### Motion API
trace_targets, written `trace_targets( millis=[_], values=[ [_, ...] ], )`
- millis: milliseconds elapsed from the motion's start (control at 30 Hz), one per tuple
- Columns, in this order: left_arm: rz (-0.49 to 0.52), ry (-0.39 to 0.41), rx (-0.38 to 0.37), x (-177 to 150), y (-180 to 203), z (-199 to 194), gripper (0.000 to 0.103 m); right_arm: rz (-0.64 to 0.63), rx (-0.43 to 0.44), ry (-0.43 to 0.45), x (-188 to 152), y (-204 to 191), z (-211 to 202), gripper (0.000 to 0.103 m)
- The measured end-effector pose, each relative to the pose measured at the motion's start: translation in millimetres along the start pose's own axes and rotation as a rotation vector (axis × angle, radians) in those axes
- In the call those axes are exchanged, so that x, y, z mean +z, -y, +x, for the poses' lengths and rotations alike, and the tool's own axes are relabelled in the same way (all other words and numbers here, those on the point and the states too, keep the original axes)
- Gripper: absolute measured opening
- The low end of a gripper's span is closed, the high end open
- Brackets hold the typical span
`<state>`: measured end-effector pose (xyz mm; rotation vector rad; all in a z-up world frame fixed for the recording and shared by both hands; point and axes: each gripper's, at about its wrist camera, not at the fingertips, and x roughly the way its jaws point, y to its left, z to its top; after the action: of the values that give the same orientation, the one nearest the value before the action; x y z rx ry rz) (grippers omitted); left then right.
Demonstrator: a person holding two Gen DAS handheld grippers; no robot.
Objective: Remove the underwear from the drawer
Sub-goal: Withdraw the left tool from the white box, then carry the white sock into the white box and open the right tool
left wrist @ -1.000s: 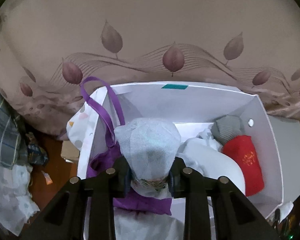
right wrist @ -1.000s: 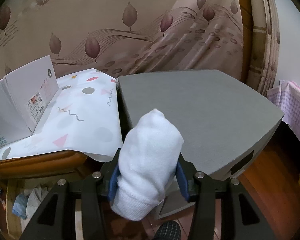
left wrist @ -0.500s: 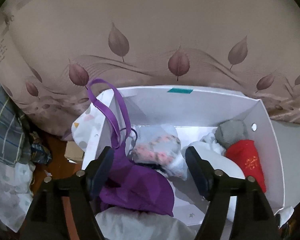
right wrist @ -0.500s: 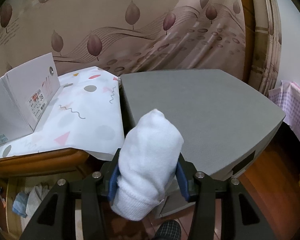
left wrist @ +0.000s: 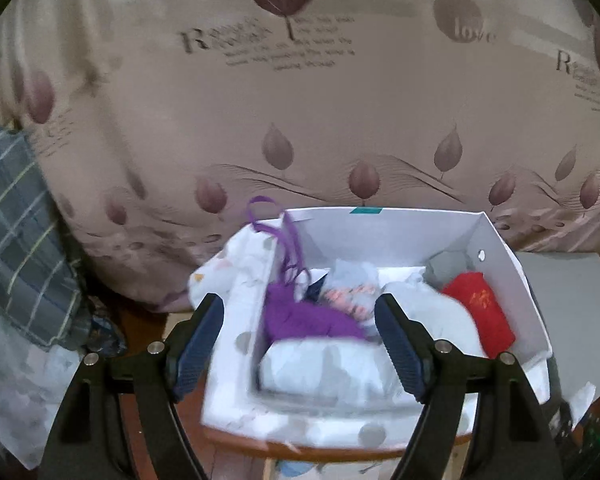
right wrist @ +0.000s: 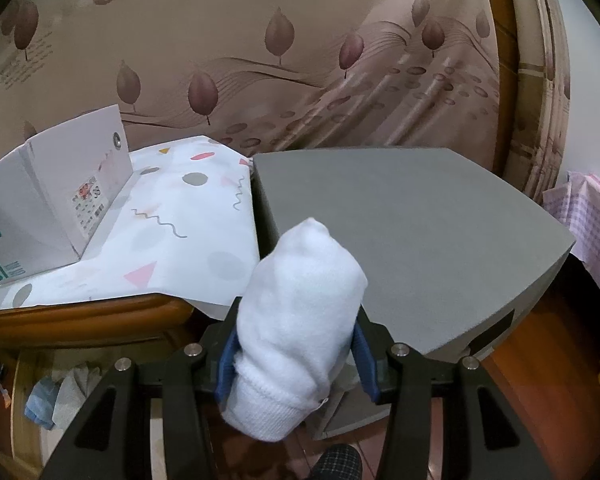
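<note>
Opening, your left tongs [left wrist: 298,332] hold nothing; their blue pads [left wrist: 400,354] stand wide apart in front of the white cardboard box [left wrist: 512,280]. Your right tongs [right wrist: 290,350] are clamped on a white rolled sock [right wrist: 296,320], above the near edge of the grey block [right wrist: 400,232]. Inside the box, a white bundle [left wrist: 332,368] lies against the near wall. Behind it sit a purple bra [left wrist: 300,316], its strap draped over the left wall, and pink-patterned underwear [left wrist: 350,294]. A red cloth [left wrist: 480,312] and a grey roll [left wrist: 446,266] fill the right side. The box stands on a patterned sheet [right wrist: 188,216] covering the desk [right wrist: 80,320], with a leaf-print curtain [left wrist: 300,100] behind.
</note>
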<state>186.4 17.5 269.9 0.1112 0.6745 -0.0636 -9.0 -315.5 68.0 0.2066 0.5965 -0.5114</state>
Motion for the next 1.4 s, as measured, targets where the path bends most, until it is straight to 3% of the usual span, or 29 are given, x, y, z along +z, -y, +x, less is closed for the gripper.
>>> trace_targets(
  millis=[133, 333, 533, 700, 1067, 1400],
  values=[
    [-0.005, 0.012, 0.048, -39.4, -21.6, -19.4, 0.078, -0.024, 0.026, 0.025, -0.1, -5.8, -7.3, 0.049],
    [-0.026, -0.059, 0.148, -111.3, -57.2, -13.5, 0.078, -0.056, 0.100, 0.046, -1.4, -19.7, -18.2, 0.049],
    [-0.122, -0.136, 0.270, -174.4, -98.7, 10.9, 0.078, -0.103, 0.137, 0.005, 3.3, -34.8, -25.2, 0.049],
    [-0.233, -0.169, 0.353, -212.5, -131.7, 26.0, 0.078, -0.112, 0.212, -0.034, 35.3, -48.6, -40.1, 0.049],
    [-0.349, -0.190, 0.413, -250.1, -167.2, 41.0, 0.078, -0.257, 0.349, 0.075, 144.0, -127.8, -87.6, 0.049],
    [-0.469, -0.209, 0.534, -262.7, -203.8, 35.8, 0.079, -0.343, 0.361, 0.020, 180.0, -203.7, -59.5, 0.049]
  ],
)
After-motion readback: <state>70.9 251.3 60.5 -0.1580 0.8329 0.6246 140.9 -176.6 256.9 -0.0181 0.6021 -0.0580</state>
